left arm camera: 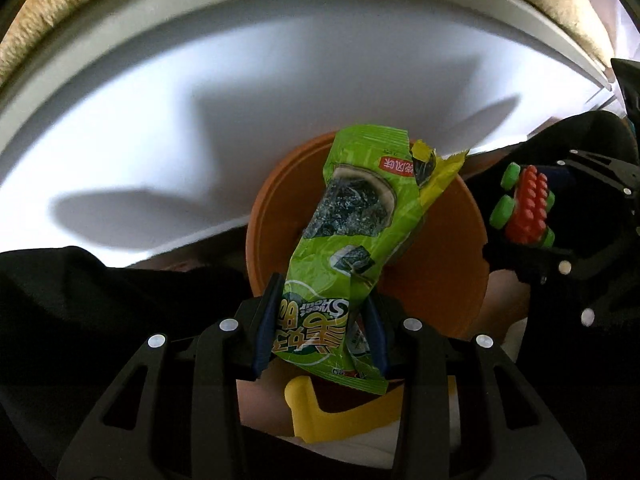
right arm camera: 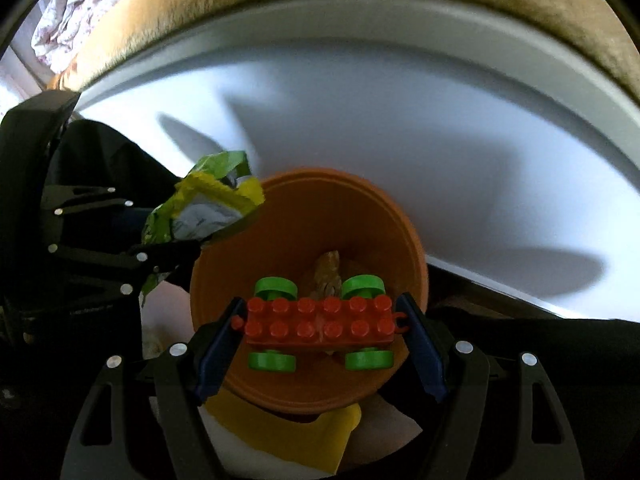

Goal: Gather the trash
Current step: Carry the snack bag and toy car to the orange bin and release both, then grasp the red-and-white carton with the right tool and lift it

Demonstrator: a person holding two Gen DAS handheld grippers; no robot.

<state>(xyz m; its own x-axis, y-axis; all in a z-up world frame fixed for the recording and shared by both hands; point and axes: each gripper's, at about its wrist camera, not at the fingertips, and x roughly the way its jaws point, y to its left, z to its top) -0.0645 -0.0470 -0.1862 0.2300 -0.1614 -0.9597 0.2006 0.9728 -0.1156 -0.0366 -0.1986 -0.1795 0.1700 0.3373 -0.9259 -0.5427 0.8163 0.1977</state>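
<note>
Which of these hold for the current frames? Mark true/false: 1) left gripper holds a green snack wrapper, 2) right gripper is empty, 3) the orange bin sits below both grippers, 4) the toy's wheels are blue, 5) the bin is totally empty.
1) The left gripper holds a green snack wrapper. True.
2) The right gripper is empty. False: it is shut on a red brick toy car.
3) The orange bin sits below both grippers. True, both held items hang over its opening.
4) The toy's wheels are blue. False: they are green.
5) The bin is totally empty. False: something brownish lies inside; what it is cannot be told.
</note>
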